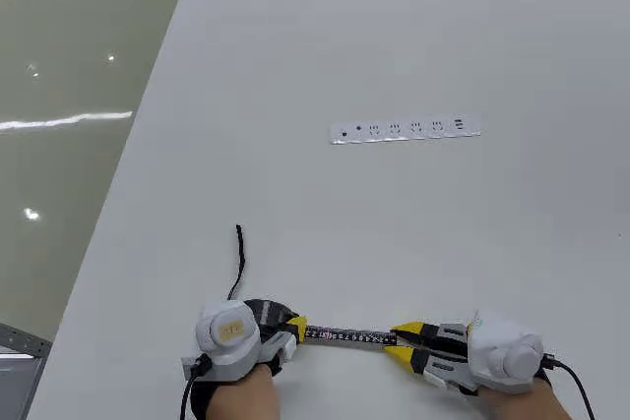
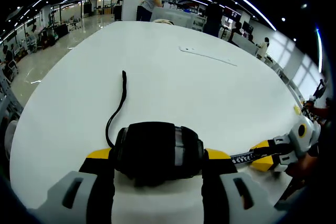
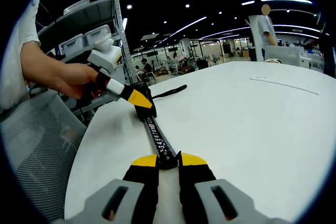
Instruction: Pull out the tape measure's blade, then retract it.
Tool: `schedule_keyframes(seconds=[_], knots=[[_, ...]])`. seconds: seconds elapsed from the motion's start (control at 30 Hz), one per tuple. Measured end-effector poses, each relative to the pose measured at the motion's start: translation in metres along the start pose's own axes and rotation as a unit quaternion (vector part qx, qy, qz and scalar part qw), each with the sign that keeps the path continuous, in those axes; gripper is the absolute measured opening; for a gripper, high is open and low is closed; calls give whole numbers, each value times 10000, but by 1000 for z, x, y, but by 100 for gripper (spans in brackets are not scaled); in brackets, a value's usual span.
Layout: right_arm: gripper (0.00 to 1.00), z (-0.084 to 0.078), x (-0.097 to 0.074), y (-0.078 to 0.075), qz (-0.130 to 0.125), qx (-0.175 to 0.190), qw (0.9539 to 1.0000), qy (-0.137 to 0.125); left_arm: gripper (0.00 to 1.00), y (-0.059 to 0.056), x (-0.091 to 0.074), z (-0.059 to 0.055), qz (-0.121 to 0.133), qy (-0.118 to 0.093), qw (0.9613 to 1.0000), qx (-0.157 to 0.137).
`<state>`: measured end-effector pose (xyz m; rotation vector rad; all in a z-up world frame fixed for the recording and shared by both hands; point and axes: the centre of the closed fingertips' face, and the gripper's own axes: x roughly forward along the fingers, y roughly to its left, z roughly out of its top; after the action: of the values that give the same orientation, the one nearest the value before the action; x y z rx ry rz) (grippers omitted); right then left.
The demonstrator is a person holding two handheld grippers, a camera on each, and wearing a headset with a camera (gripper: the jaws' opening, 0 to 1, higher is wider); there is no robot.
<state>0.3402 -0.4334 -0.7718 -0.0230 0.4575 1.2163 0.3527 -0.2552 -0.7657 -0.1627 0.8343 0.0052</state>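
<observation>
From the black tape measure [image 2: 157, 150] extends a dark, numbered blade [image 3: 157, 140].

left gripper [image 1: 291, 330] holds tape measure [image 1: 264, 312], right gripper [image 1: 398, 338] blade [image 1: 345, 335].

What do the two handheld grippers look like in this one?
The left gripper and right gripper match: rounded white-grey bodies, black jaws with yellow tips. The left one carries a round yellow sticker on top. A black cable trails from each rear. The person wears a white short sleeve.

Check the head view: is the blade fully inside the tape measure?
No, the blade spans from the tape measure to the right gripper.
</observation>
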Motion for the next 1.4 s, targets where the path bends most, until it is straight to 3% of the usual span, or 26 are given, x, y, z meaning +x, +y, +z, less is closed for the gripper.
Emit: schedule_keyframes(seconds=[1.4], knots=[[13, 7, 22, 4, 111, 22, 9999, 13, 64, 1, 0, -1, -158, -10, 9998, -155]])
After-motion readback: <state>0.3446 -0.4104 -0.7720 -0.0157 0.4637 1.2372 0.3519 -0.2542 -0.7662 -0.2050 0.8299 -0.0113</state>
